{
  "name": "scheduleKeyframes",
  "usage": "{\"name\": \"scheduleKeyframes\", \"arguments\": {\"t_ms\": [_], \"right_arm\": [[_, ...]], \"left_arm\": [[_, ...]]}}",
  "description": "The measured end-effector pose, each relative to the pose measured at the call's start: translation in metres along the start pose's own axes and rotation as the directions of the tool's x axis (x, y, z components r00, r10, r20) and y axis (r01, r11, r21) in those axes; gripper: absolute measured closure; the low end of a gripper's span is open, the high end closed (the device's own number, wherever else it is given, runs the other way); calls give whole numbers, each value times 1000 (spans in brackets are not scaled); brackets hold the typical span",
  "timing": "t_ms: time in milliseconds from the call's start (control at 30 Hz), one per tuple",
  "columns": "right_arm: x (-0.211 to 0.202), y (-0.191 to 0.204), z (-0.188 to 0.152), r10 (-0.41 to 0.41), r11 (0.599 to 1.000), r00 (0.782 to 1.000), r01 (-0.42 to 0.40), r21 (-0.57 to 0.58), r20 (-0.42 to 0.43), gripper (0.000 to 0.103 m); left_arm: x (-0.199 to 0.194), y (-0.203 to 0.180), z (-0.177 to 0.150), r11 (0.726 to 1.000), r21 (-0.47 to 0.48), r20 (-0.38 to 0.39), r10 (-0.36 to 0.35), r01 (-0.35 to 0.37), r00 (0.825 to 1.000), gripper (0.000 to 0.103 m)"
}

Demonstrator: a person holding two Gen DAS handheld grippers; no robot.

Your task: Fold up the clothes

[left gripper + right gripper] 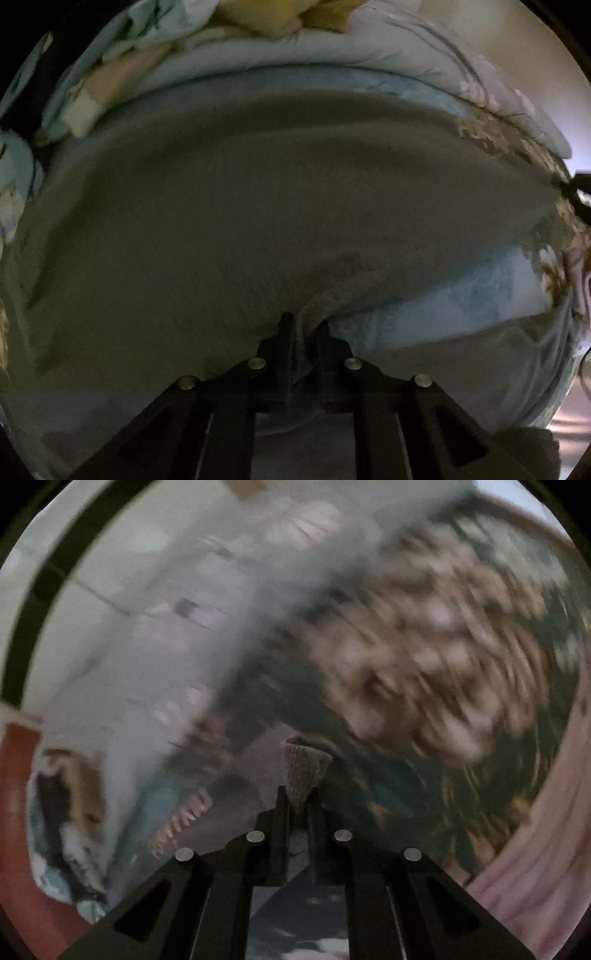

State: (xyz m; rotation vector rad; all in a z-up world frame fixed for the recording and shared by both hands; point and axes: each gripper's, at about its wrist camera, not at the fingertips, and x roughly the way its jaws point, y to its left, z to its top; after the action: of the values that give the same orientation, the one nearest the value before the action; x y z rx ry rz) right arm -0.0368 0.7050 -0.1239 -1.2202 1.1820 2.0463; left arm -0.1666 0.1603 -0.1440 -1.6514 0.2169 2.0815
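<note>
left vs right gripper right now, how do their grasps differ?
The left gripper pinches a bunched fold of a broad grey garment that spreads wide ahead; the right gripper pinches a small ribbed grey corner poking up past its fingers. The left view is fairly sharp; the right view is heavily motion-blurred over a floral fabric. Both are shut on grey cloth.

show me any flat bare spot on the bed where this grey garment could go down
The likeliest patch is the pale blue sheet, right of the left gripper and its grey garment. The far edge is crowded with rumpled bedding and a yellow cloth. The right wrist view is too blurred to judge.
</note>
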Motion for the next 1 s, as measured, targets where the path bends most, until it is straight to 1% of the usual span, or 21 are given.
{"name": "scheduleKeyframes", "arguments": {"t_ms": [33,67,167,233,267,300,333,367,400,467,533,600,633,667,733,767,833,867,933,967,1000], "right_arm": [[5,-7,-3,-3,1000,1000,3,16,-4,95],[8,-11,-4,-8,1000,1000,8,21,-8,95],[10,-7,-6,-29,1000,999,29,-12,-14,95],[4,1,-5,-39,998,999,39,-52,-3,94],[-3,7,-5,-56,995,998,57,-79,15,88],[-10,14,-6,-72,991,997,75,-109,33,77],[-16,23,-9,-84,985,995,90,-150,49,70],[-23,32,-15,-88,974,994,99,-202,61,57],[-30,40,-20,-92,961,993,108,-253,73,54],[-46,53,-39,-79,940,994,100,-327,77,54],[-64,63,-63,-53,920,996,76,-384,70,54],[-83,73,-95,-14,904,998,37,-426,57,49],[-91,75,-111,-10,896,999,32,-444,51,48],[-97,73,-127,-11,887,999,30,-460,44,48],[-107,67,-159,-16,873,1000,27,-487,27,48],[-110,60,-175,-24,872,1000,26,-488,11,48],[-112,41,-198,-55,884,998,43,-465,-13,48],[-112,30,-207,-74,893,997,55,-447,-24,48],[-112,9,-226,-109,908,993,81,-412,-47,48],[-112,-2,-236,-127,914,990,94,-394,-58,48],[-111,-13,-244,-136,924,988,100,-368,-74,48]], "left_arm": [[-5,4,-3,1000,-14,4,-7,7,1000,79],[-11,8,-7,999,-29,8,-14,14,1000,69],[-27,19,-16,997,-72,20,-35,36,999,54],[-38,26,-23,994,-100,29,-48,51,998,50],[-45,34,-29,990,-127,41,-49,54,998,49],[-54,47,-37,983,-175,62,-41,51,997,48],[-64,60,-46,974,-221,83,-32,49,996,47],[-73,74,-58,961,-273,100,-17,44,995,47],[-81,90,-72,943,-331,112,5,33,994,47],[-97,122,-102,896,-443,133,51,13,990,47],[-113,153,-132,839,-544,146,98,-2,984,47],[-130,181,-170,776,-630,150,154,-25,977,47],[-136,192,-187,747,-664,150,172,-30,974,47],[-138,201,-203,712,-702,151,178,-21,972,47],[-133,212,-226,640,-768,158,155,23,975,47],[-130,218,-234,608,-792,168,131,55,977,47],[-122,231,-244,557,-817,210,44,150,977,46],[-118,235,-248,532,-823,234,3,197,972,46],[-105,238,-250,489,-824,290,-70,287,954,46],[-99,240,-250,475,-823,305,-90,310,948,46],[-96,242,-249,481,-824,297,-87,301,951,46]]}}
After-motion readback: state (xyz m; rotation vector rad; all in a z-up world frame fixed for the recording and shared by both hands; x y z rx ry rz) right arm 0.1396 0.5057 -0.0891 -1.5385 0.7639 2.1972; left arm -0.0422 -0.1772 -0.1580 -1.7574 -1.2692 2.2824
